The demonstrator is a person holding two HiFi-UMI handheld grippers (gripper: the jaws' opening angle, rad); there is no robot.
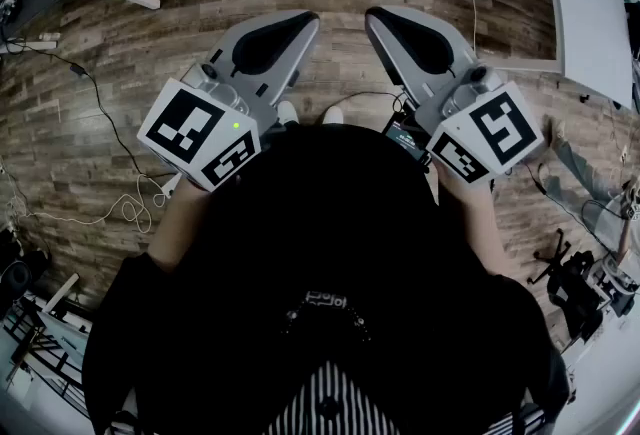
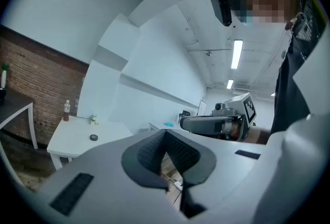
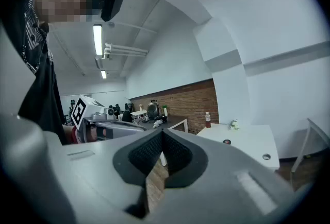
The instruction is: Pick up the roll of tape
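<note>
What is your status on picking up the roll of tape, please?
Left gripper shut, empty. Right gripper shut, empty. Roll of tape on white table ahead, not yet reached. No obstacle visible between.

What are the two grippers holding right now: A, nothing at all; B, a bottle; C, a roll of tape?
A: the left gripper and the right gripper each have their jaws closed tip to tip, with only the wooden floor showing through the gap below the tips.
</note>
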